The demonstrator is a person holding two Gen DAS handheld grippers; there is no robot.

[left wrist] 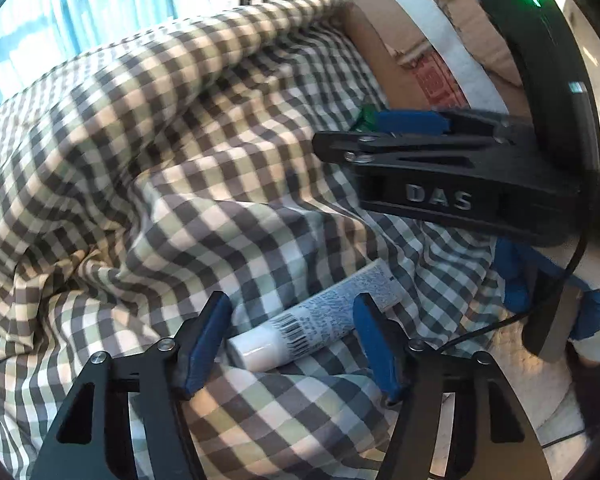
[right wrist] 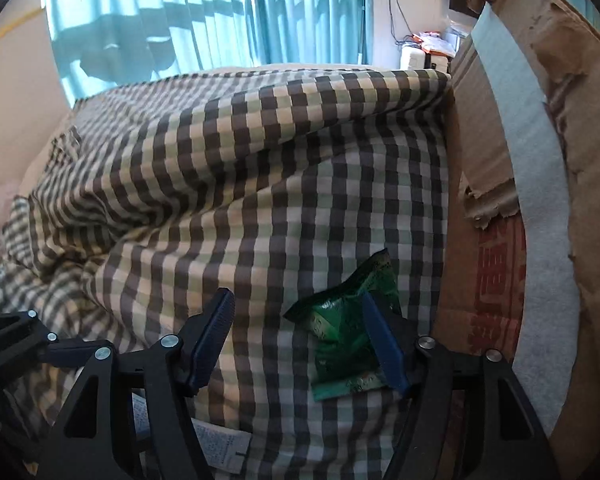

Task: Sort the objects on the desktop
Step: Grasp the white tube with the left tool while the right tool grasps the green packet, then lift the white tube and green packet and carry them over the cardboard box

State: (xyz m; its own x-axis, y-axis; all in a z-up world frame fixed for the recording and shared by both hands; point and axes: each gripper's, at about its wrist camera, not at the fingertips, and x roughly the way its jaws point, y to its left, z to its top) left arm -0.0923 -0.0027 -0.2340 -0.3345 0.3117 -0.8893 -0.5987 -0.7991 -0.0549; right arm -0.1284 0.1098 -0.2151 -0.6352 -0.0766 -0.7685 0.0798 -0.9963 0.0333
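Checked cloth point(left wrist: 148, 168) in brown, cream and pale green covers the whole work surface, and it is rumpled into high folds. I take this cloth as the landmark.

On the cloth lies a white tube point(left wrist: 320, 320) with a barcode and small print, its white cap turned toward the camera. The left gripper point(left wrist: 292, 344) stands wide open around it: one blue pad point(left wrist: 206, 344) is just beside the cap end and the other is at the far side of the tube body. Whether the pads touch the tube I cannot tell; they do not squeeze it.

Farther along the cloth, near its edge, a green packet point(right wrist: 348, 344) lies flat. The right gripper point(right wrist: 300, 344) is also wide open and holds nothing. Its right finger crosses over the packet, and its left finger is over bare cloth, well apart from the packet.

At the edge of the cloth beside the packet stands a cardboard box point(right wrist: 484, 152) with a strip of white tape point(right wrist: 540, 184). Beyond the far folds of the cloth hangs a turquoise curtain point(right wrist: 204, 16).
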